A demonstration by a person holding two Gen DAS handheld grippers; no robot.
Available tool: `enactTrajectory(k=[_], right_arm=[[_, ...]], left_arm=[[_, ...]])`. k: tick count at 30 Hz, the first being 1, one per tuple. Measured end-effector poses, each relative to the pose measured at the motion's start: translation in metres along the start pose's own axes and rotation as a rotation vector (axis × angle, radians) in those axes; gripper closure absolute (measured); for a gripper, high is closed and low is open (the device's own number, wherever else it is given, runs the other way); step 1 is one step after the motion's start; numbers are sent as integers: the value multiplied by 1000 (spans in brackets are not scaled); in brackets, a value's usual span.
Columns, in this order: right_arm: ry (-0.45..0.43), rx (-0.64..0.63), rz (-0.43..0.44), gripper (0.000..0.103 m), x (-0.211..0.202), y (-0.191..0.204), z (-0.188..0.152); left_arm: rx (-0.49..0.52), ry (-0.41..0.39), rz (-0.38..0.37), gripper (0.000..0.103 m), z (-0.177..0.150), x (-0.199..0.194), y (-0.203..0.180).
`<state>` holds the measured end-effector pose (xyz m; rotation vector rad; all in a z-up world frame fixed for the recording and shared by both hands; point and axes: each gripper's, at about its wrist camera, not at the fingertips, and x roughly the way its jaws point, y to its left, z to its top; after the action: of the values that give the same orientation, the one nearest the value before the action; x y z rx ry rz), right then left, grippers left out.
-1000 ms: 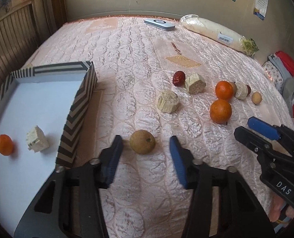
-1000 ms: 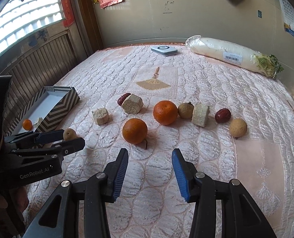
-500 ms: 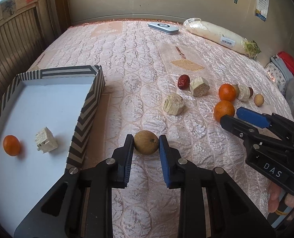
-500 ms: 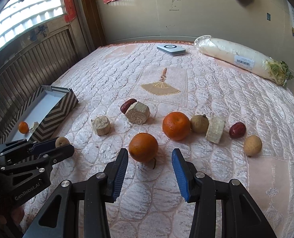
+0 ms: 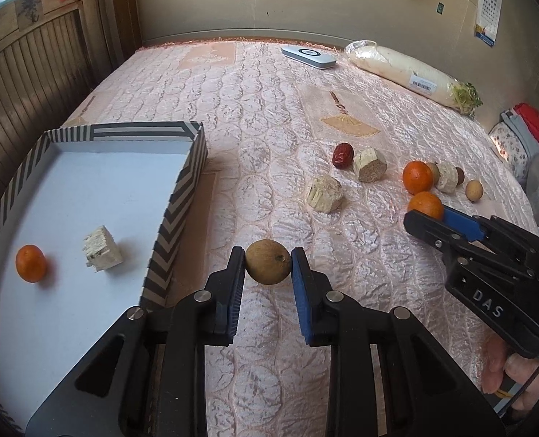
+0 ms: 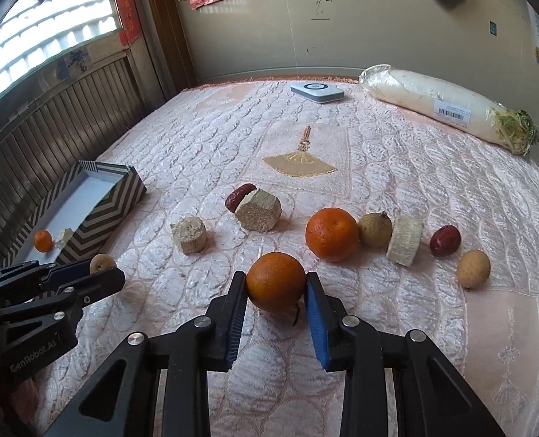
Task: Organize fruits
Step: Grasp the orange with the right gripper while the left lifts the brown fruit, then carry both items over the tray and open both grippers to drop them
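Surface: a bed with a pink quilted cover, in a room with a slatted wooden wall on the left and a plain wall behind.

Nearest, left view: left tool, clamped on a small brown round fruit, pads touching both its sides. A second ago these fingers stood wide apart around the fruit; they have since drawn in on it. Whether it is lifted off the cover cannot be told.

Nearest, right view: right tool, closed on an orange, a pad against each flank. A second ago the orange lay ahead of parted fingers. Judgement: both grasps are made, so carrying to the box is the step due.

Beside the left tool: striped box, open, already holding a small orange and a pale cut chunk.

Middle ground: two more pale chunks, two red dates, a second orange, a brownish fruit touching it, a pale slice and a tan round fruit, all left to sort.

Far: a flat white device and a wrapped white radish, near the wall.
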<state>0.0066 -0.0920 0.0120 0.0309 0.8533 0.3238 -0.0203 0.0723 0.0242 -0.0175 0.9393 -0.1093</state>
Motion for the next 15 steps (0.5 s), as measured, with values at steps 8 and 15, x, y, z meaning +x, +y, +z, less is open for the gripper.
enactTrajectory(k=[8,15], right_arm=[[-37,1,-7,72,-25,10,-7],[-73,-49,11,72,-45,35,-8]], left_arm=[[-6,-18,-11,78,-3,-15,3],[-16,-46,-1,78,-5,-33,8]])
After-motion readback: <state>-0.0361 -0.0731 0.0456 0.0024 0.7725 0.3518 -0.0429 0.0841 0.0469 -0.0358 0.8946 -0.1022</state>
